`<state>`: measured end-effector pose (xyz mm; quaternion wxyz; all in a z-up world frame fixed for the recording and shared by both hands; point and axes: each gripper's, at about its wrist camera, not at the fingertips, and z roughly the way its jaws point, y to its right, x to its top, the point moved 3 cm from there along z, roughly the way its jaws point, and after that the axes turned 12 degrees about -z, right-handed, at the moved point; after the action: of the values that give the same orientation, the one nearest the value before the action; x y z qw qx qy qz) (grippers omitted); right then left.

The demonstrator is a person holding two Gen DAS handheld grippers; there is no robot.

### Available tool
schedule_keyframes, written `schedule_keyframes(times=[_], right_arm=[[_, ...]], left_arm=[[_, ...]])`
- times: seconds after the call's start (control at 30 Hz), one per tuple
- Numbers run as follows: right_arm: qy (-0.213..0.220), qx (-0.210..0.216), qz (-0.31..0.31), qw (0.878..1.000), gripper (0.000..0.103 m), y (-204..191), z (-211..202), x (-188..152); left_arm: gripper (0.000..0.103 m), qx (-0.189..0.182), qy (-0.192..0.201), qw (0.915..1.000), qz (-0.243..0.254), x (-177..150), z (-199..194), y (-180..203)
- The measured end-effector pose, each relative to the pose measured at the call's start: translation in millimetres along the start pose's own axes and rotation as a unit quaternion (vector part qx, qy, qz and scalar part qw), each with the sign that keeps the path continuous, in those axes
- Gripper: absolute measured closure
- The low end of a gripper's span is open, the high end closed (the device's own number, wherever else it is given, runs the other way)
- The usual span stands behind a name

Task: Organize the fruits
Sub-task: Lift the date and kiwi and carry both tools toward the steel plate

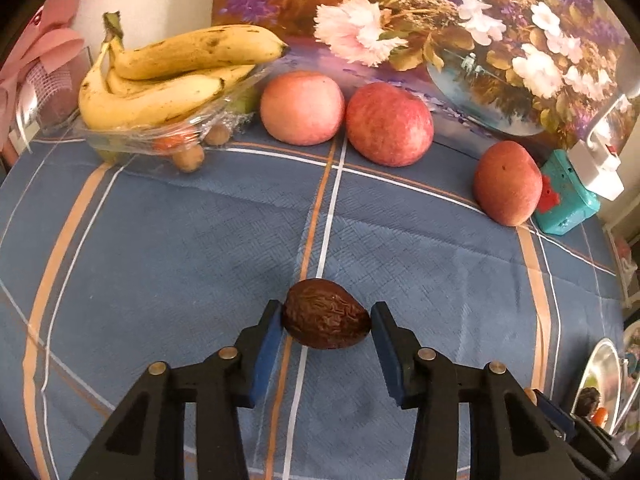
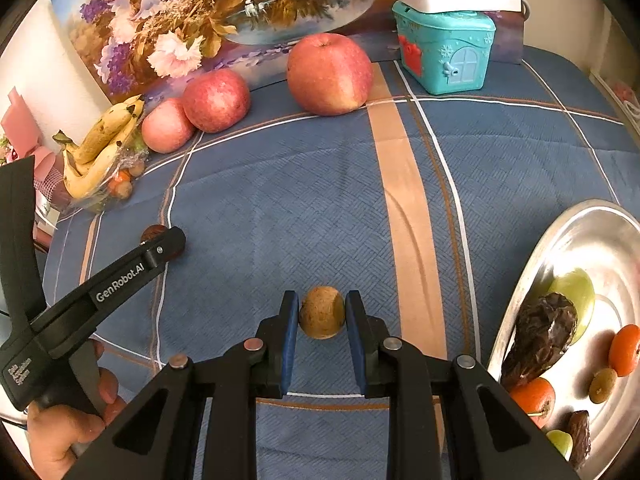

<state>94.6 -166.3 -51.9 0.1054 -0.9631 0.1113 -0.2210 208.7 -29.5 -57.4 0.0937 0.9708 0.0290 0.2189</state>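
The left gripper (image 1: 326, 322) has its blue pads (image 1: 267, 354) touching both ends of a wrinkly brown date (image 1: 326, 314) lying sideways between them on the blue cloth (image 1: 160, 240), while the right gripper (image 2: 322, 316) squeezes a small round brown fruit (image 2: 322, 312), with the metal tray (image 2: 600, 232) off to its right.

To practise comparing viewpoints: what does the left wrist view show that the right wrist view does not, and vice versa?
Only left wrist: both pads of the left tool meeting the dark wrinkled fruit. Only right wrist: the right tool shut on a tan round fruit, a hand, and green fruits lying in the metal tray. Both: three apples, the bananas, the teal box.
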Motion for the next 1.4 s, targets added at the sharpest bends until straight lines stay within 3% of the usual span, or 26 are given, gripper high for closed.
schedule_keyframes(times=[0.3,0.67,1.07,1.4], right_arm=[[0.009,-0.003,-0.006,1.000,0.078,-5.3,-23.1,-5.6],[0.006,-0.011,-0.016,1.000,0.078,-6.1,-46.8,-34.6],[0.014,-0.013,-0.015,1.000,0.078,4.1,-76.8,-63.1],[0.011,-0.009,0.005,1.000,0.078,21.8,-77.5,-69.3]], left_arm=[[0.055,-0.011,-0.007,0.9998,-0.018,-7.7,-36.4,-3.1],[0.055,-0.020,0.015,0.9997,-0.007,-32.0,-89.8,9.7],[0.055,-0.021,0.029,0.9994,0.001,-67.8,-119.4,21.6],[0.055,-0.035,0.028,0.9988,0.019,-74.4,-121.6,39.0]])
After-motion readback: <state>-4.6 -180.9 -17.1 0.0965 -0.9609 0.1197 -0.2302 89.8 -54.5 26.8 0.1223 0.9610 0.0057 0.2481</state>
